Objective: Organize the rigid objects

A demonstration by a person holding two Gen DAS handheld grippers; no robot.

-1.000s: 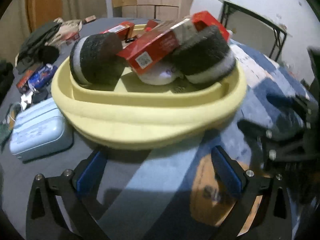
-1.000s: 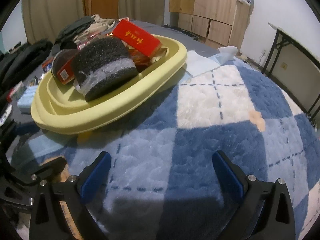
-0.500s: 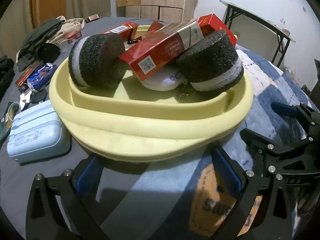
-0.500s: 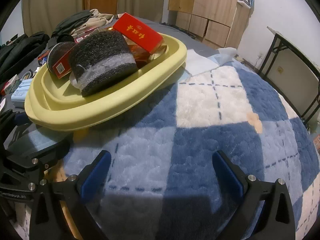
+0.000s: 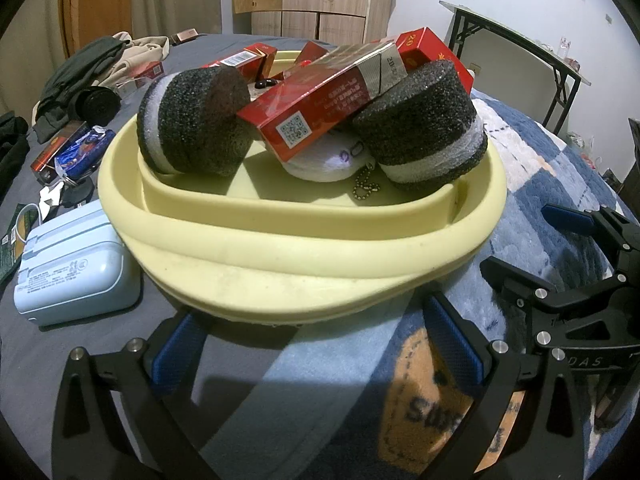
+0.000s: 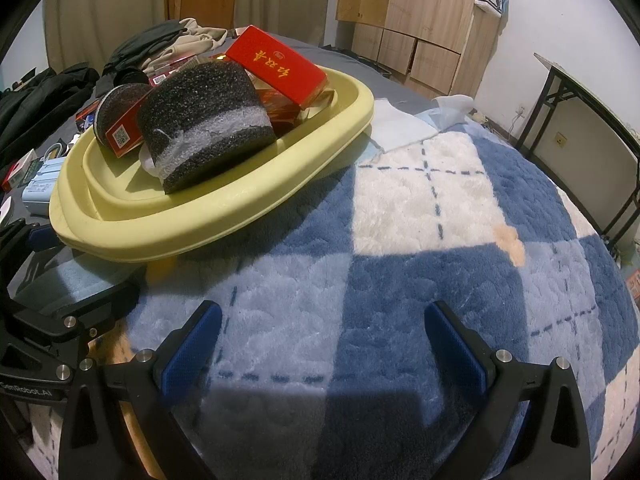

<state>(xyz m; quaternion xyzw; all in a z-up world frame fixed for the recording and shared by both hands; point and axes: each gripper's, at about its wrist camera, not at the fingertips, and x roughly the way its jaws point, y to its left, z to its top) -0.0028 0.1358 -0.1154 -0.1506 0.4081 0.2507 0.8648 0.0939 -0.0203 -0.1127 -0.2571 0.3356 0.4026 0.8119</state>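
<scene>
A yellow oval basin [image 5: 304,264] sits on the bed and holds two black foam cylinders [image 5: 192,120] [image 5: 424,128], red cartons [image 5: 320,100] and a white object with a bead chain [image 5: 324,164]. It also shows in the right wrist view [image 6: 224,208], with one foam cylinder [image 6: 208,120] and a red carton [image 6: 276,64]. My left gripper [image 5: 316,344] is open and empty, just in front of the basin's near rim. My right gripper [image 6: 320,344] is open and empty over the blue-and-white blanket [image 6: 420,240], to the right of the basin.
A light blue case [image 5: 68,264] lies left of the basin, with small boxes and keys [image 5: 68,156] beyond it. Dark clothes [image 5: 84,72] are piled at the far left. A black metal table [image 5: 520,52] stands at the right. Wooden cabinets [image 6: 416,20] line the back wall.
My left gripper has moved closer to the basin's near rim. My right gripper has shifted left and now shows clearly at the right of the left wrist view. The basin's contents have not moved.
</scene>
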